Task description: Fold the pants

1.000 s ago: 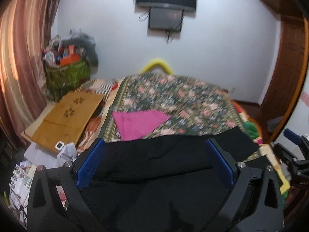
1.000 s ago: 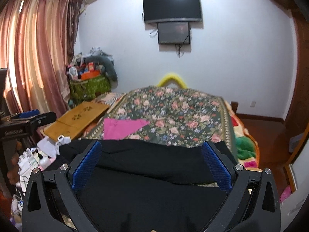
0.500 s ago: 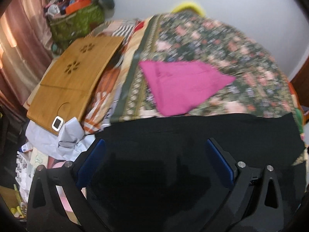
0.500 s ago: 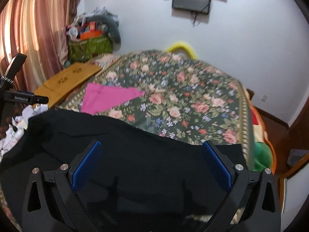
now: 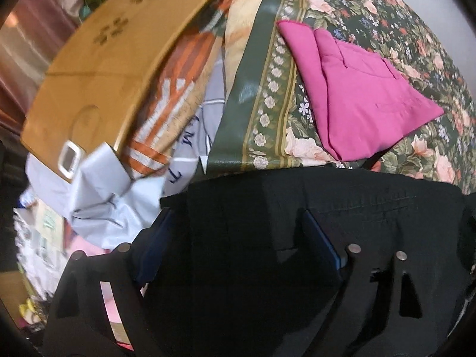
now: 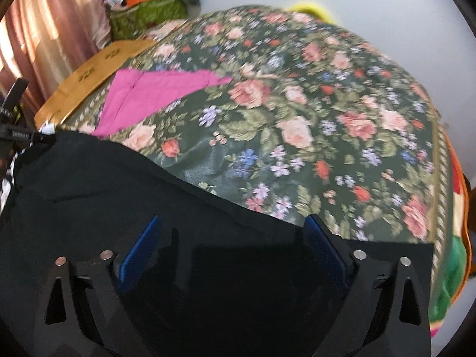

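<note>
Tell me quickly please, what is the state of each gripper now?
Left gripper: open, jaws just closing over the black pants, no grip yet.
Right gripper: open, jaws just closing over the same pants, no grip yet.

I have both grippers tipped steeply down over the pants (image 5: 372, 205). My left gripper (image 5: 238, 232) stands wide, jaws just closing a little, cloth between the pads but not pinched. My right gripper (image 6: 235, 238) is the same: wide, just narrowing, pants beneath, pads not pressing.
</note>
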Demonstrator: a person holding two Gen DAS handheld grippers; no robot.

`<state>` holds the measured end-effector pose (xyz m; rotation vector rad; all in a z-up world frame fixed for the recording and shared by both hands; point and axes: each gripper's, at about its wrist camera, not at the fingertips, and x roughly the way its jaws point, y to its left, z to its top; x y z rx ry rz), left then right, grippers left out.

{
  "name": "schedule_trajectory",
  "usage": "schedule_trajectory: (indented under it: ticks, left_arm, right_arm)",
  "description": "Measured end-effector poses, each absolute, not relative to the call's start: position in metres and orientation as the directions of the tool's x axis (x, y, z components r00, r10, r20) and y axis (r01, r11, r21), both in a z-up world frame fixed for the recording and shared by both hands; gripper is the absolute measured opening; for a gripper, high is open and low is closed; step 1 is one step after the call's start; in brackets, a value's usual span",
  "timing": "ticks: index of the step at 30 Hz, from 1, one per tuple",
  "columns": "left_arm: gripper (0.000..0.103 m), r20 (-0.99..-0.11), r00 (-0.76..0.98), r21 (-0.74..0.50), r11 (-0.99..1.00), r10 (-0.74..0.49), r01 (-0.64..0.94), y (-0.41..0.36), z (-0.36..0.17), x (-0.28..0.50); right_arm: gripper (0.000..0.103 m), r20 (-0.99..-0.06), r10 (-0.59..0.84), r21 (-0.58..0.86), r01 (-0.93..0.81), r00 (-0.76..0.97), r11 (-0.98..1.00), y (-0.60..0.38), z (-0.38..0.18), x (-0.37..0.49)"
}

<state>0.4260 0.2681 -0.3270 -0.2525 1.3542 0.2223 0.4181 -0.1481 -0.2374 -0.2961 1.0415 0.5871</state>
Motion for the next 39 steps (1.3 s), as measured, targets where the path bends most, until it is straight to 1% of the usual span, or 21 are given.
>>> schedule_trajectory:
  ticks: [1, 3, 4, 5, 6, 8, 9, 10, 11, 12, 13, 14, 15, 17, 20, 24, 27, 29, 31, 34, 39]
  left_arm:
    - [0.085, -0.980, 0.199, -0.062, 0.949, 0.000, -0.309, 0.270, -0.331, 0.427]
    - [0.076, -0.981, 0.190, -0.096, 0.944, -0.035, -0.317, 0.273, -0.336, 0.429]
    - [0.071, -0.981, 0.186, -0.111, 0.939, -0.051, -0.326, 0.272, -0.339, 0.430]
    - [0.070, -0.981, 0.187, -0.109, 0.936, -0.047, -0.335, 0.272, -0.340, 0.430]
    - [0.068, -0.981, 0.192, -0.106, 0.936, -0.042, -0.336, 0.271, -0.340, 0.430]
    - [0.053, -0.980, 0.199, -0.092, 0.945, -0.029, -0.315, 0.266, -0.338, 0.430]
    - [0.048, -0.980, 0.201, -0.075, 0.949, -0.013, -0.306, 0.265, -0.337, 0.429]
    - [0.038, -0.979, 0.203, -0.058, 0.953, 0.003, -0.296, 0.263, -0.334, 0.428]
    - [0.023, -0.980, 0.201, -0.051, 0.955, 0.010, -0.292, 0.260, -0.333, 0.429]
    - [0.018, -0.980, 0.199, -0.043, 0.956, 0.016, -0.290, 0.260, -0.332, 0.429]
    - [0.013, -0.980, 0.200, -0.039, 0.958, 0.020, -0.286, 0.260, -0.329, 0.427]
    - [0.010, -0.979, 0.202, -0.042, 0.959, 0.016, -0.282, 0.260, -0.328, 0.427]
    - [0.009, -0.979, 0.204, -0.045, 0.959, 0.013, -0.279, 0.260, -0.326, 0.425]
    - [0.008, -0.976, 0.217, -0.049, 0.960, 0.013, -0.277, 0.261, -0.321, 0.421]
    - [0.006, -0.967, 0.254, -0.045, 0.962, 0.025, -0.268, 0.255, -0.308, 0.416]
    - [0.004, -0.942, 0.324, 0.011, 0.973, 0.088, -0.231, 0.244, -0.279, 0.422]
    - [0.004, -0.915, 0.390, 0.017, 0.976, 0.102, -0.216, 0.236, -0.248, 0.433]
    - [0.004, -0.887, 0.446, 0.035, 0.979, 0.124, -0.202, 0.229, -0.226, 0.441]
    - [0.004, -0.868, 0.483, 0.020, 0.980, 0.116, -0.198, 0.224, -0.207, 0.449]
    - [0.004, -0.846, 0.522, 0.008, 0.983, 0.104, -0.184, 0.215, -0.185, 0.456]
    - [0.004, -0.823, 0.558, 0.030, 0.989, 0.107, -0.146, 0.201, -0.174, 0.439]
  right_arm:
    - [0.089, -0.876, 0.313, 0.038, -0.596, 0.366, 0.802, -0.144, -0.239, 0.420]
    - [0.082, -0.885, 0.316, 0.044, -0.615, 0.342, 0.788, -0.137, -0.246, 0.424]
    - [0.073, -0.890, 0.315, 0.048, -0.618, 0.330, 0.784, -0.135, -0.248, 0.427]
    - [0.063, -0.898, 0.310, 0.053, -0.623, 0.312, 0.781, -0.131, -0.252, 0.430]
    - [0.060, -0.902, 0.307, 0.054, -0.628, 0.303, 0.777, -0.128, -0.255, 0.430]
    - [0.058, -0.898, 0.311, 0.046, -0.635, 0.312, 0.771, -0.126, -0.256, 0.430]
    - [0.055, -0.895, 0.318, 0.050, -0.638, 0.313, 0.768, -0.125, -0.256, 0.429]
    - [0.049, -0.892, 0.329, 0.061, -0.638, 0.311, 0.767, -0.125, -0.255, 0.429]
    - [0.046, -0.890, 0.334, 0.069, -0.634, 0.309, 0.770, -0.125, -0.256, 0.429]
    - [0.044, -0.889, 0.339, 0.074, -0.634, 0.308, 0.770, -0.125, -0.257, 0.428]
    - [0.039, -0.888, 0.341, 0.074, -0.637, 0.307, 0.767, -0.124, -0.257, 0.427]
    - [0.034, -0.888, 0.343, 0.073, -0.644, 0.305, 0.762, -0.123, -0.258, 0.425]
    - [0.032, -0.889, 0.343, 0.070, -0.650, 0.304, 0.757, -0.122, -0.259, 0.423]
    - [0.015, -0.888, 0.362, 0.091, -0.662, 0.284, 0.744, -0.120, -0.259, 0.419]
    - [0.009, -0.888, 0.354, 0.079, -0.660, 0.295, 0.747, -0.117, -0.260, 0.413]
    - [0.006, -0.874, 0.349, 0.057, -0.641, 0.339, 0.766, -0.119, -0.251, 0.409]
    - [0.006, -0.831, 0.331, -0.014, -0.612, 0.446, 0.791, -0.127, -0.227, 0.412]
    - [0.006, -0.810, 0.325, -0.023, -0.580, 0.488, 0.814, -0.134, -0.210, 0.418]
    - [0.006, -0.779, 0.319, -0.038, -0.548, 0.540, 0.836, -0.145, -0.187, 0.424]
    - [0.006, -0.752, 0.328, -0.031, -0.528, 0.571, 0.849, -0.157, -0.163, 0.423]
    - [0.006, -0.736, 0.350, -0.032, -0.546, 0.580, 0.837, -0.166, -0.142, 0.394]
